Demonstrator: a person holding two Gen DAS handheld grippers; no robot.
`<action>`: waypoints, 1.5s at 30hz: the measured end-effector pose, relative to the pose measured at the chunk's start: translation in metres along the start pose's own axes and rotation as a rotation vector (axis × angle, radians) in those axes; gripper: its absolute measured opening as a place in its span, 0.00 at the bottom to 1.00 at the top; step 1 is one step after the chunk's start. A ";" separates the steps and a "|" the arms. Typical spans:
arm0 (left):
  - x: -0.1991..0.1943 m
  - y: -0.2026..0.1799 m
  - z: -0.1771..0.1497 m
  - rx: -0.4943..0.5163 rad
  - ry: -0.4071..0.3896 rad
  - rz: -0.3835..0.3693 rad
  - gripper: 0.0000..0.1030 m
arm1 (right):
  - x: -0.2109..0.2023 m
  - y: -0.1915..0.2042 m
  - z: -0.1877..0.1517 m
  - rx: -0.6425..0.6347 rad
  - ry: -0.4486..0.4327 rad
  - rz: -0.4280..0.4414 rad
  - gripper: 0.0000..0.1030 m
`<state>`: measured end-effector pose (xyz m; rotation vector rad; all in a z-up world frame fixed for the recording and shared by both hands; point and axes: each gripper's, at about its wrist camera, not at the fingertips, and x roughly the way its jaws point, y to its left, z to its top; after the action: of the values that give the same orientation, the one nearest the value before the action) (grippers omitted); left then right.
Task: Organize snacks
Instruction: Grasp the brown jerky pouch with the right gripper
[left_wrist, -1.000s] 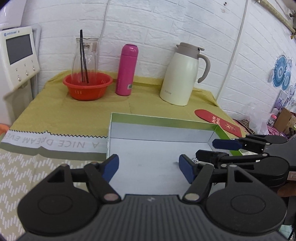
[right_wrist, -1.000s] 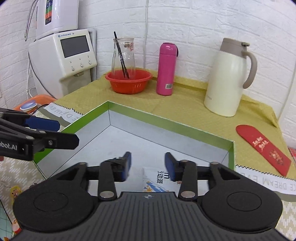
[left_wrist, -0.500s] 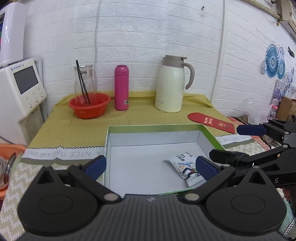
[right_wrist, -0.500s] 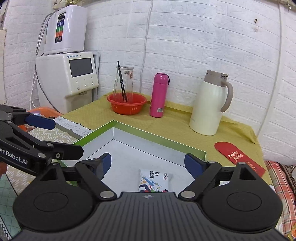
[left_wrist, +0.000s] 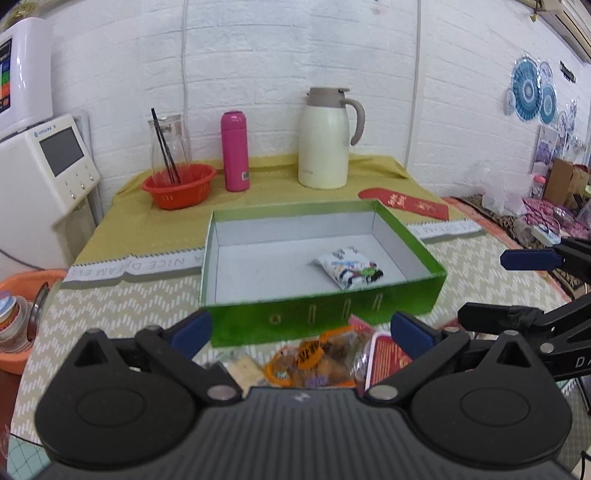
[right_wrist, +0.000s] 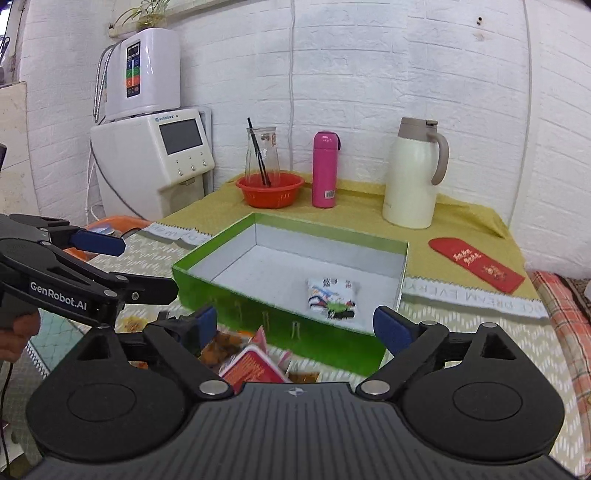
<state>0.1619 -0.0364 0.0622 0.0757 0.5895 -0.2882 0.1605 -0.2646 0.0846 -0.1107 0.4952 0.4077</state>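
Inside the green box, a white snack packet with colourful print lies flat; both grippers' jaws gape empty.

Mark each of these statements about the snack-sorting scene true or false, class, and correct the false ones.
1. One snack packet lies inside the green box. True.
2. The left gripper is clamped on a snack. False: its jaws stand open, holding nothing.
3. The pink bottle stands inside the red basket. False: it stands beside it.
4. More snacks lie in front of the box. True.
5. The right gripper is open. True.
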 end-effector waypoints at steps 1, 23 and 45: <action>-0.002 -0.001 -0.009 0.012 0.022 -0.011 1.00 | -0.004 0.003 -0.008 0.003 0.011 0.005 1.00; -0.013 0.011 -0.097 -0.013 0.309 -0.241 0.67 | -0.036 0.068 -0.123 0.104 0.168 0.150 1.00; 0.004 0.004 -0.102 0.033 0.357 -0.305 0.45 | -0.030 0.056 -0.128 0.230 0.174 0.130 0.64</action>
<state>0.1113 -0.0177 -0.0241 0.0691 0.9532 -0.5872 0.0574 -0.2494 -0.0137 0.1101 0.7201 0.4672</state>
